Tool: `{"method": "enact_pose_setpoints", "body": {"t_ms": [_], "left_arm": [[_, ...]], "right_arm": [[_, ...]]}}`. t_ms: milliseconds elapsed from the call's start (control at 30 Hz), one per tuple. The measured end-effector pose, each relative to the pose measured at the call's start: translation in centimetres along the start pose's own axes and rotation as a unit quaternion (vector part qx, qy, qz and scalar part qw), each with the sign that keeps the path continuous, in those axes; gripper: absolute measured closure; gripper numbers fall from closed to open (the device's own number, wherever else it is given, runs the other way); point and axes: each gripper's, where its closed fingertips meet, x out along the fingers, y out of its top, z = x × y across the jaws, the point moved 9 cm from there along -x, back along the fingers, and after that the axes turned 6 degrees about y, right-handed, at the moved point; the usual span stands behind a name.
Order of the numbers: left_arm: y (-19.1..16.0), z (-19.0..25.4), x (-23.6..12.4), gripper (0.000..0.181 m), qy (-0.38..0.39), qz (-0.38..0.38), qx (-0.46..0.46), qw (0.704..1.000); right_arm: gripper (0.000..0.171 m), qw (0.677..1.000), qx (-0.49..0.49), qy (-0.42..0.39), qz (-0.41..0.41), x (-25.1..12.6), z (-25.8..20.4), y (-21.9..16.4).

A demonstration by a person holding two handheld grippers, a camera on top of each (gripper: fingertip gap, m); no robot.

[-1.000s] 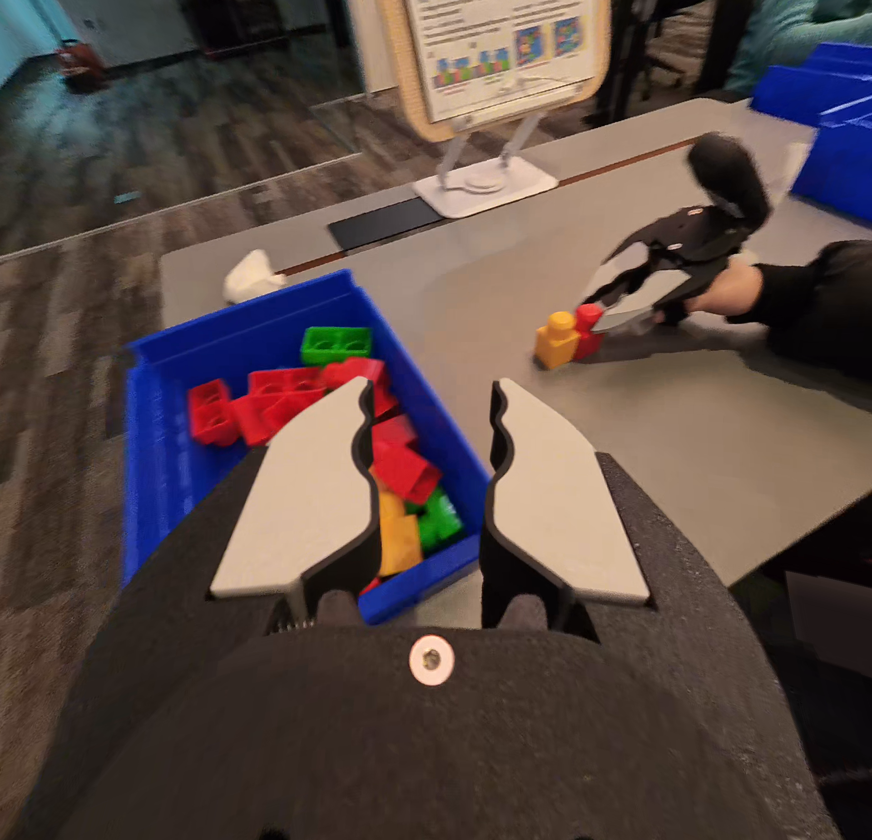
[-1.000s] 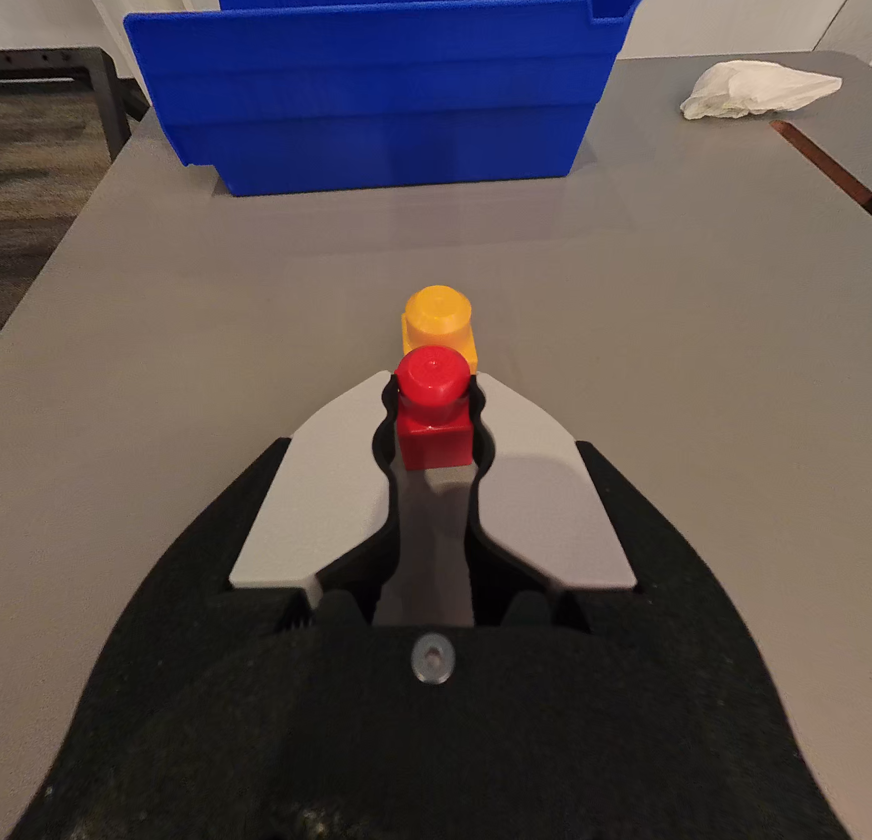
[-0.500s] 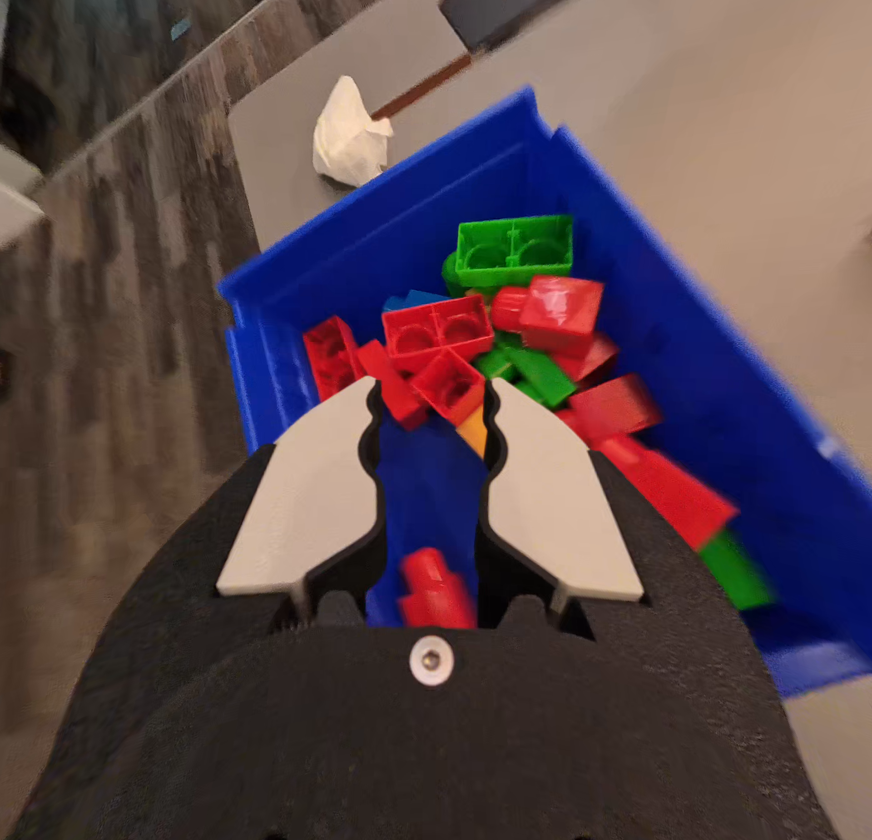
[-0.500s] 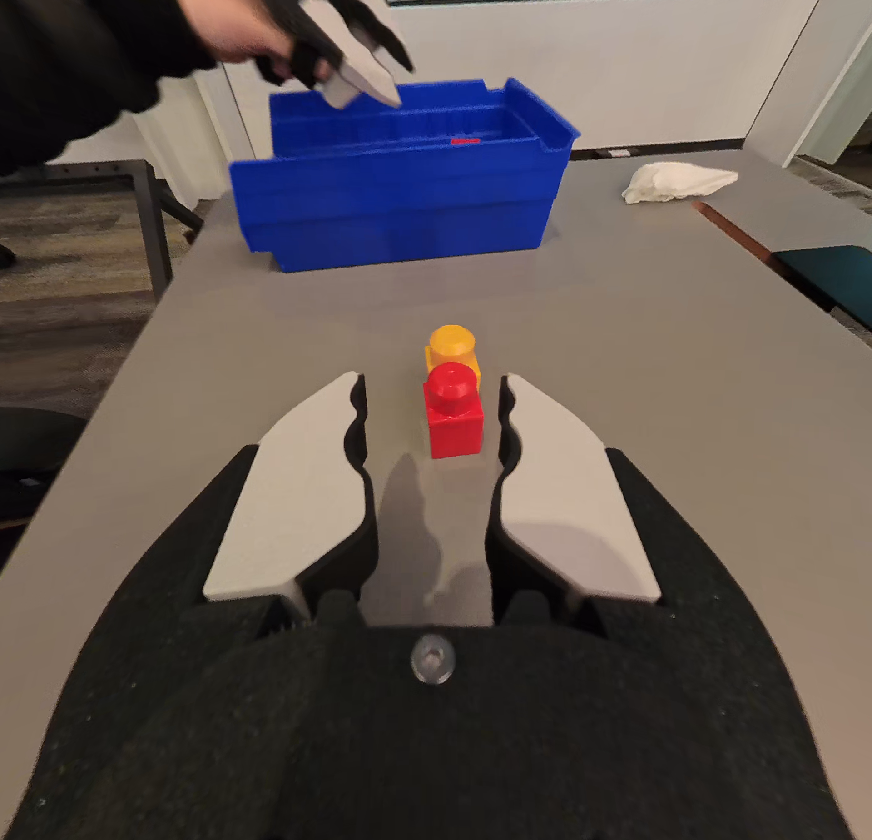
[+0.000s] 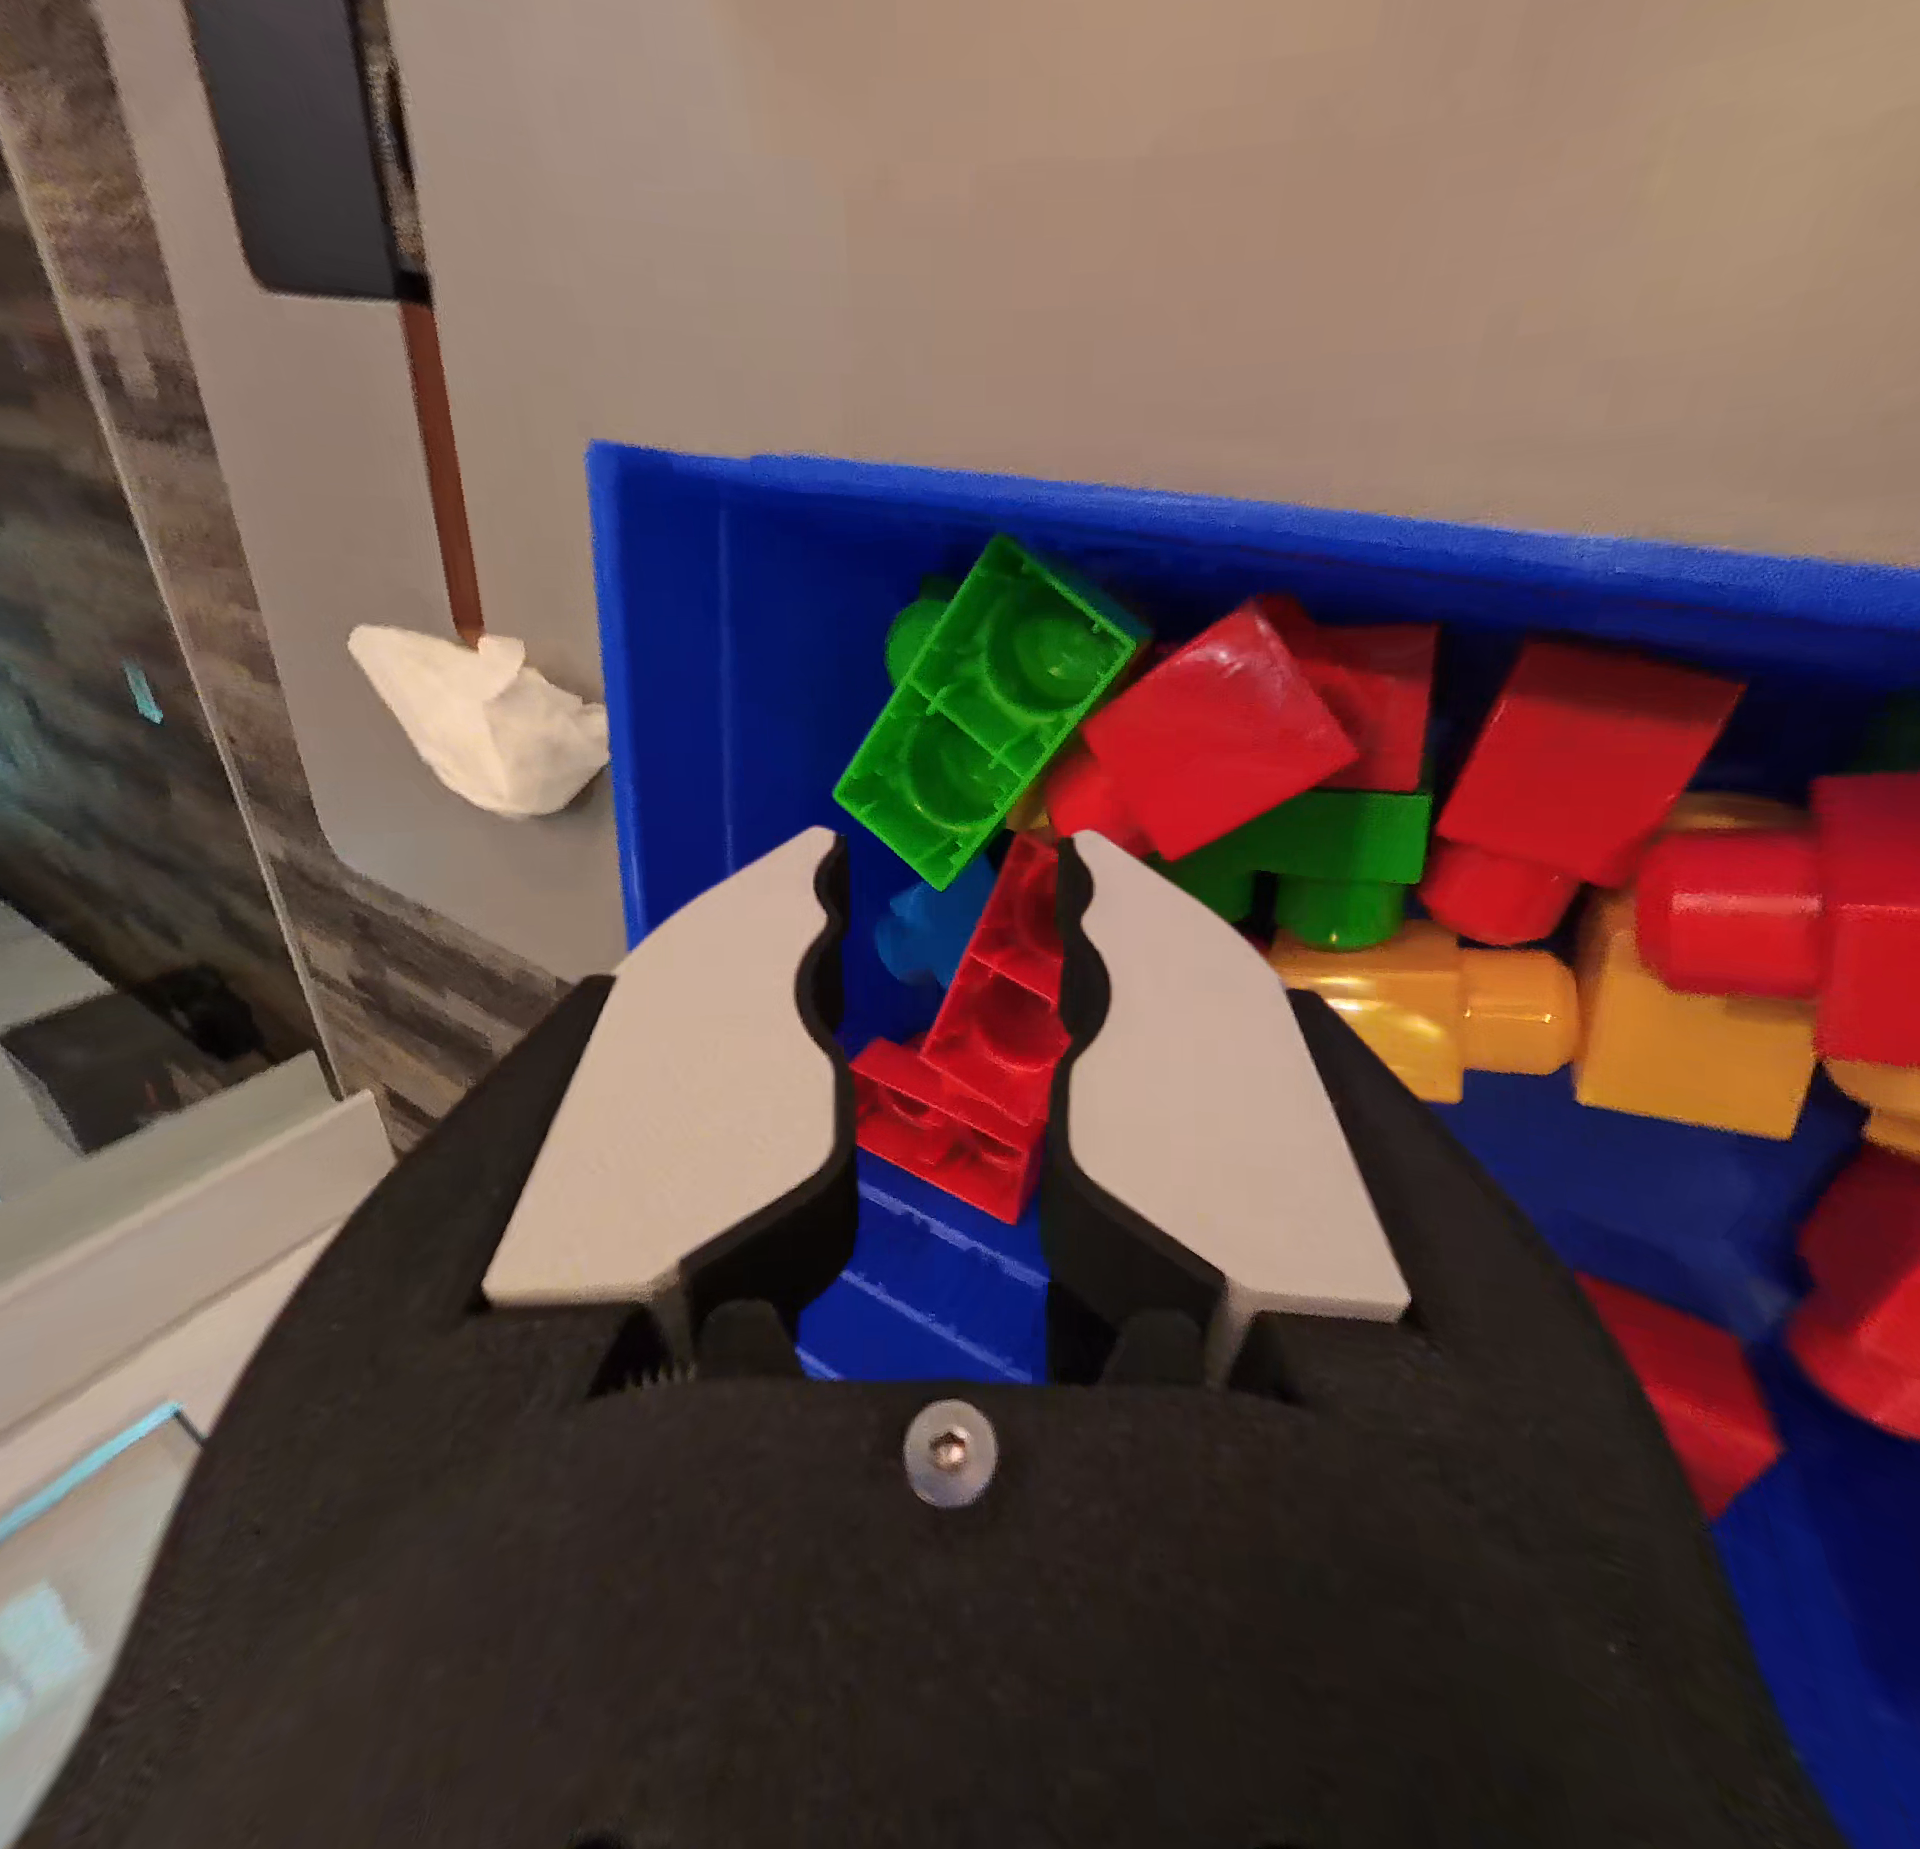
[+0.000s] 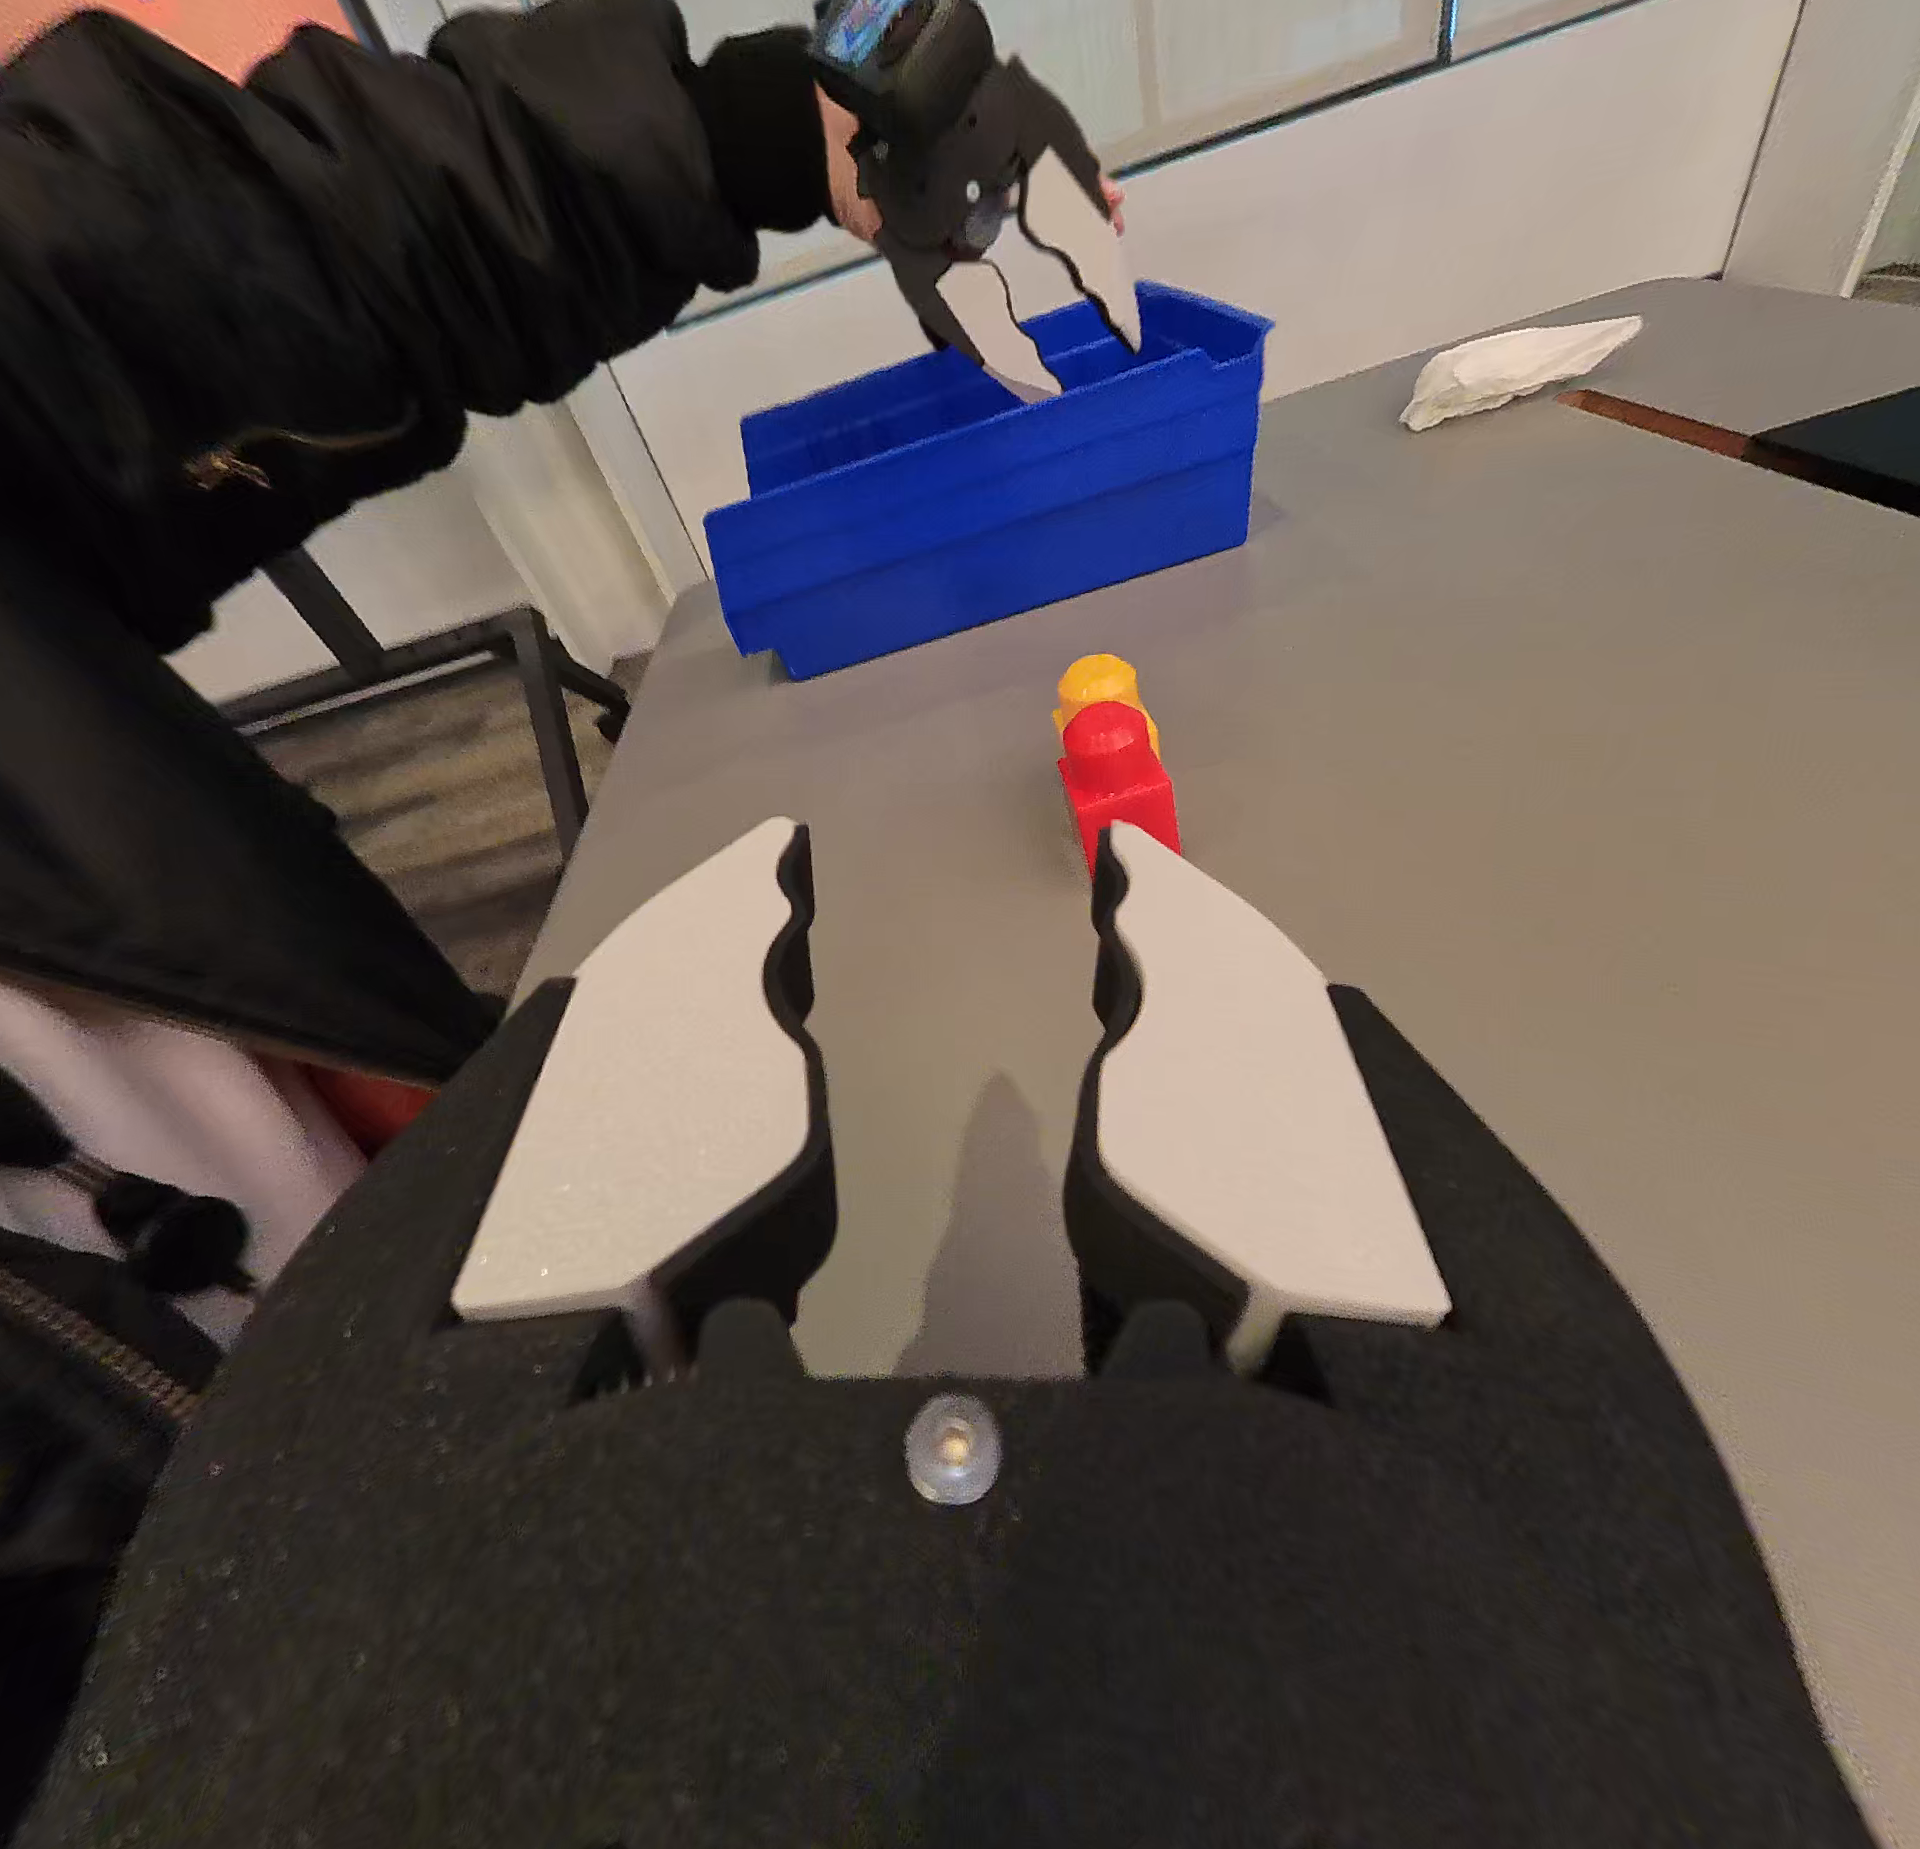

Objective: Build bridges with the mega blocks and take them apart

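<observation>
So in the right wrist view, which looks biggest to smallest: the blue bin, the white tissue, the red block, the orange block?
1. blue bin
2. white tissue
3. red block
4. orange block, though it is half hidden behind the red one, so these two may be alike. The tissue also lies farther from the camera, so its rank against the blocks is unsure.

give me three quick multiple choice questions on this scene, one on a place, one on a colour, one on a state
1. Where is the left gripper?
A. over the blue bin
B. beside the tissue
C. on the floor

2. Which colour is the block behind the red block on the table?
A. green
B. yellow
C. blue

3. The right gripper is:
A. shut on the red block
B. open, holding nothing
C. shut on a tissue

Answers: 1 A, its tips hang above the bin; 2 B, the yellow block shows behind it; 3 B, bare table shows between the fingers.
</observation>
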Motion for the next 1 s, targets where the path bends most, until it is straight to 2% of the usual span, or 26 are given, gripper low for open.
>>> {"method": "enact_pose_setpoints", "body": {"t_ms": [133,233,433,700,833,1000], "left_arm": [[0.2,-0.9,0.8,0.137,-0.036,-0.03,0.076,0.996],[0.7,-1.4,1.4,0.132,-0.028,-0.02,0.119,0.992],[0.9,-1.1,2.8,0.138,-0.072,-0.013,0.148,0.986],[0.4,-0.3,4.5,0.142,-0.131,-0.03,0.161,0.978],[0.1,-0.6,4.2,0.143,-0.098,-0.019,0.142,0.985],[-1.0,-2.1,0.2,0.143,-0.03,0.028,0.022,0.999]], "right_arm": [[0.124,0.999,0.026,0.006,0.032,-1.1,0.1,-0.3],[0.126,0.999,0.027,0.001,0.038,-1.6,0.2,-0.2],[0.128,0.997,0.041,0.013,0.066,-1.6,0.3,0.2],[0.129,0.997,0.055,0.024,0.056,-0.5,0.3,-0.1],[0.129,0.997,0.053,0.03,0.055,0.0,0.2,0.2],[0.129,0.997,0.05,0.042,0.052,0.7,0.2,0.9]]}}
